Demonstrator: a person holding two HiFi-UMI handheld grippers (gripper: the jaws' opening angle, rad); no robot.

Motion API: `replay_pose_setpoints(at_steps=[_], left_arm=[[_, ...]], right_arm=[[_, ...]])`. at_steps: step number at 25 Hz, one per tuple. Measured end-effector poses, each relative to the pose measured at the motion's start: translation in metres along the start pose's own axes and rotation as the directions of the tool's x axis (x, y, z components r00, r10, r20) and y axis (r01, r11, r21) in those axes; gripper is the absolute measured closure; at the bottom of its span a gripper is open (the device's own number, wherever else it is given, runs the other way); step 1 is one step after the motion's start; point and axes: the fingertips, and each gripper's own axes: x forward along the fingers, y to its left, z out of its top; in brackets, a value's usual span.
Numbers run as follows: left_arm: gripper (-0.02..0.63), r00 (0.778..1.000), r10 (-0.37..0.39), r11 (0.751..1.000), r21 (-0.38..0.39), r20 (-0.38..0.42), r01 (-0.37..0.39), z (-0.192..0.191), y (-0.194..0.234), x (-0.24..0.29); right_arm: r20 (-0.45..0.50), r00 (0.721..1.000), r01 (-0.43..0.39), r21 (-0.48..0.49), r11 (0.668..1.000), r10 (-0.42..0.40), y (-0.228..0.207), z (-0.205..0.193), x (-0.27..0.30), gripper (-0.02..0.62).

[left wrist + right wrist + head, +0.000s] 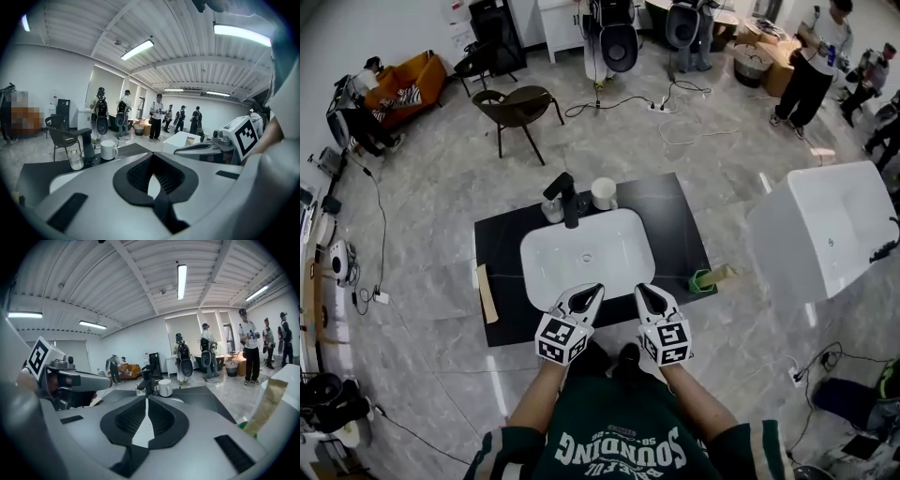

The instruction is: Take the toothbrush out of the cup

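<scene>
- The left gripper [592, 289] and right gripper [643, 289] are hovering shut and empty by the sink [623, 244].
- The toothbrush isn't showing in the cup [603, 193]; probably light, slim, stiff, so pinch its handle.

A grey marble-patterned floor [431, 187] spreads around a black surface [497, 244]. A dark chair [514, 105] stands beyond it, an orange sofa [427, 67] sits at the far left, and a white tub [825, 230] lies to the right. Cables [623, 101] trail across the floor. White walls [42, 70] rise to a ribbed white ceiling [187, 42] lit by tube lights [137, 49]. Several people [158, 116] stand at the back.
</scene>
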Motion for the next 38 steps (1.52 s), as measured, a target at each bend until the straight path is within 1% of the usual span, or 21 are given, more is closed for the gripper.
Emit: replay_pose_setpoints(at_steps=[4, 10, 17, 18, 20, 23, 25, 30, 36, 38], left_arm=[[0.595, 0.998, -0.057, 0.998, 0.018, -0.003, 0.057, 0.007, -0.023, 0.021], [0.595, 0.991, -0.132, 0.990, 0.040, -0.009, 0.132, 0.012, -0.056, 0.050], [0.595, 0.985, -0.174, 0.983, 0.051, -0.019, 0.175, 0.016, -0.075, 0.065], [0.595, 0.984, -0.176, 0.983, 0.052, -0.022, 0.177, 0.015, -0.076, 0.066], [0.595, 0.984, -0.176, 0.983, 0.050, -0.026, 0.177, 0.014, -0.077, 0.067], [0.595, 0.984, -0.174, 0.983, 0.049, -0.028, 0.175, 0.013, -0.076, 0.068], [0.595, 0.985, -0.171, 0.984, 0.050, -0.028, 0.173, 0.012, -0.074, 0.068], [0.595, 0.988, -0.153, 0.987, 0.047, -0.034, 0.155, 0.011, -0.069, 0.064], [0.595, 0.989, -0.139, 0.989, 0.043, -0.042, 0.141, 0.011, -0.071, 0.059], [0.595, 0.990, -0.135, 0.990, 0.044, -0.041, 0.136, 0.011, -0.070, 0.058]], right_arm=[[0.007, 0.998, 0.070, -0.008, 0.998, -0.070, -0.037, 0.001, -0.031, 0.548], [0.011, 0.985, 0.169, 0.018, 0.985, -0.169, -0.089, -0.009, -0.070, 0.548], [-0.047, 0.963, 0.268, 0.071, 0.961, -0.265, -0.158, -0.040, -0.115, 0.546], [-0.053, 0.959, 0.282, 0.077, 0.956, -0.279, -0.169, -0.043, -0.118, 0.540], [-0.060, 0.951, 0.308, 0.089, 0.947, -0.303, -0.187, -0.045, -0.122, 0.468], [-0.069, 0.942, 0.334, 0.106, 0.937, -0.328, -0.209, -0.046, -0.122, 0.441], [-0.069, 0.940, 0.340, 0.129, 0.931, -0.334, -0.221, -0.049, -0.120, 0.424], [-0.063, 0.949, 0.317, 0.183, 0.931, -0.310, -0.237, -0.056, -0.112, 0.410], [-0.063, 0.956, 0.292, 0.167, 0.942, -0.285, -0.242, -0.052, -0.109, 0.417], [-0.065, 0.958, 0.287, 0.162, 0.944, -0.280, -0.243, -0.052, -0.107, 0.441]])
